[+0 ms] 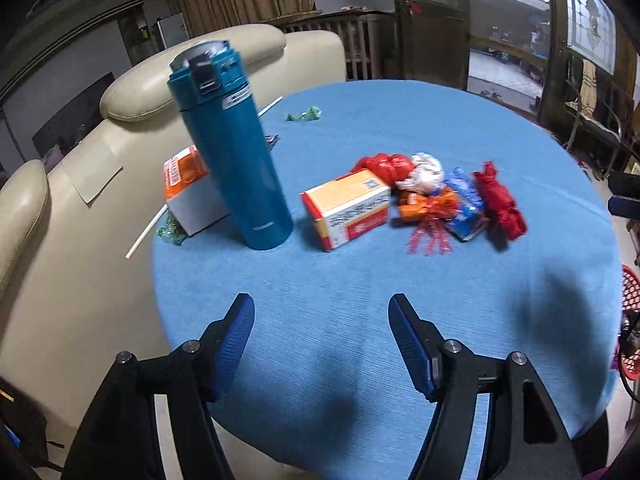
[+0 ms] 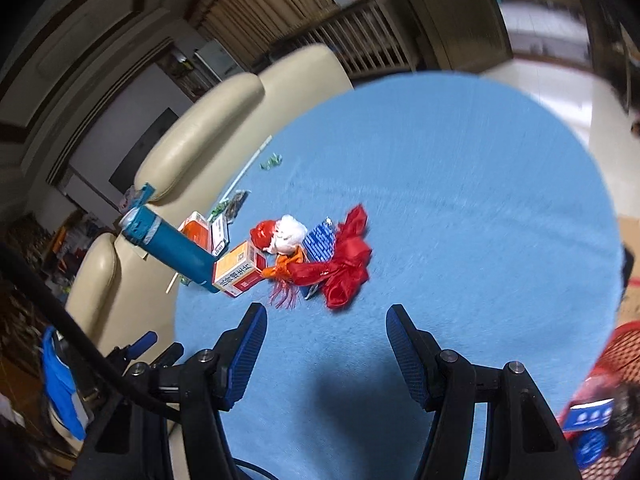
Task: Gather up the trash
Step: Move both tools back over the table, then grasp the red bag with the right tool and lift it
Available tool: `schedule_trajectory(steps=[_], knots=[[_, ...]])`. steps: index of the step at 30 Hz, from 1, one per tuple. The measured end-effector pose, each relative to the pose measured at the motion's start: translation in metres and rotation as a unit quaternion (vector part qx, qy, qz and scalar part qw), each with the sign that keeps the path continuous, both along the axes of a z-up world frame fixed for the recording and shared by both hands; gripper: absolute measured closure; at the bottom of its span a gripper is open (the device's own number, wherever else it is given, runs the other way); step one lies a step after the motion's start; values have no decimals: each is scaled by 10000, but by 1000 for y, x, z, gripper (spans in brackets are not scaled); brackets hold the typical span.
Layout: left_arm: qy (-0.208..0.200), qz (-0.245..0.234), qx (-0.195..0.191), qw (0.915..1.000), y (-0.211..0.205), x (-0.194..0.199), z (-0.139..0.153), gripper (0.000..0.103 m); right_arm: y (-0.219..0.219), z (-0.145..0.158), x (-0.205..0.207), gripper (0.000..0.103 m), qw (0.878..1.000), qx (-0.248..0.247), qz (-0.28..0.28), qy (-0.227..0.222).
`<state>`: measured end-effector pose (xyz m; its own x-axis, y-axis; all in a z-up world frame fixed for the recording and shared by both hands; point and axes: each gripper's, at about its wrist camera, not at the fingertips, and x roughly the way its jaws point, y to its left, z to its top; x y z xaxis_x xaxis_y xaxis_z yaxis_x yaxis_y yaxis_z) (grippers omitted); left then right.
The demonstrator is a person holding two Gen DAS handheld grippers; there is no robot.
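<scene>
Clearly little is collected: both the left claw (image 1: 321, 316) and right claw (image 2: 326, 326) hang spread and empty, wrapper pile (image 1: 440, 196) at twelve o'clock on the bench (image 1: 360, 320).

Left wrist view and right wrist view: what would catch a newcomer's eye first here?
The tall teal flask standing upright at the left of the round blue table stands out first. Right of it lies a bright heap of wrappers, red, orange and blue, beside an orange and white carton. Both the left tongs and the right tongs hang open and empty over bare cloth.
</scene>
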<state>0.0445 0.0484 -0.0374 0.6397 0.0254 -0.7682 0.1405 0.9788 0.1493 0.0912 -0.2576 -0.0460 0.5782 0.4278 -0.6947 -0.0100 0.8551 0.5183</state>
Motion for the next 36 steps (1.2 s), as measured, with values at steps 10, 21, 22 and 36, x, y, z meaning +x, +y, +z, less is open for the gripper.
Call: schedule_trajectory(steps=[10, 21, 22, 36], knots=[[-152, -357, 162, 9991, 3, 43, 5, 31, 28, -37, 62, 37, 9983, 225, -27, 528], [-33, -1351, 185, 9907, -35, 109, -9, 29, 44, -86, 119, 54, 9941, 62, -213, 1060], [35, -1386, 150, 9902, -37, 116, -12, 29, 47, -91, 122, 56, 9934, -64, -242, 1116], [554, -1934, -6, 9796, -47, 139, -48, 29, 32, -94, 97, 65, 9952, -143, -130, 964]])
